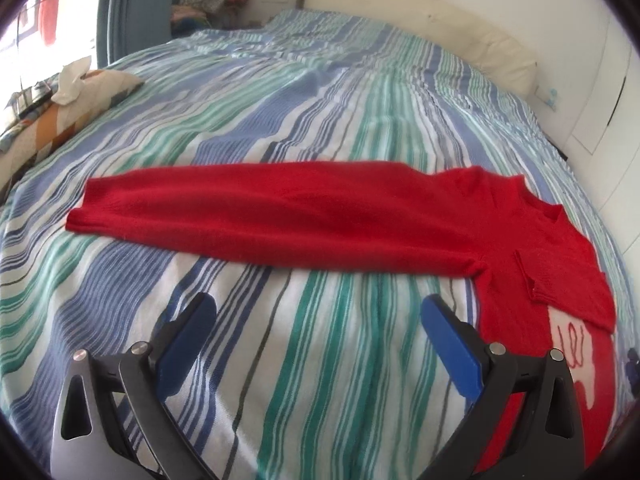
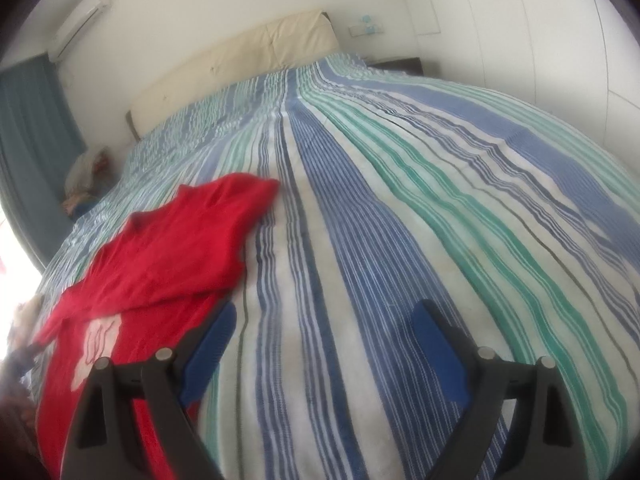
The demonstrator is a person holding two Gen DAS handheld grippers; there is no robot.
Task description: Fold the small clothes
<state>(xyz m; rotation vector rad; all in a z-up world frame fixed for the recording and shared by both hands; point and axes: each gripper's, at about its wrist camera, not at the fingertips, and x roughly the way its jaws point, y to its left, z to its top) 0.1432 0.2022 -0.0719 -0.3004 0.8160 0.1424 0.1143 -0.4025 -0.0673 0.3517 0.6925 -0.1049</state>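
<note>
Sweater in red, pale chest motif, lettering unreadable.

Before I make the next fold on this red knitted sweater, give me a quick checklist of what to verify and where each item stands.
1. Left gripper empty, jaws apart: ok.
2. Right gripper empty, jaws apart: ok.
3. One sleeve of the red knitted sweater already folded over the body, as the right wrist view shows: ok.
4. Long sleeve folded in: not ok, it lies stretched out flat on the striped bedspread.
5. Left gripper close to the stretched sleeve: ok, the sleeve lies just ahead of its fingertips.
6. Sweater's lower hem smooth: cannot tell, it is out of view.
</note>
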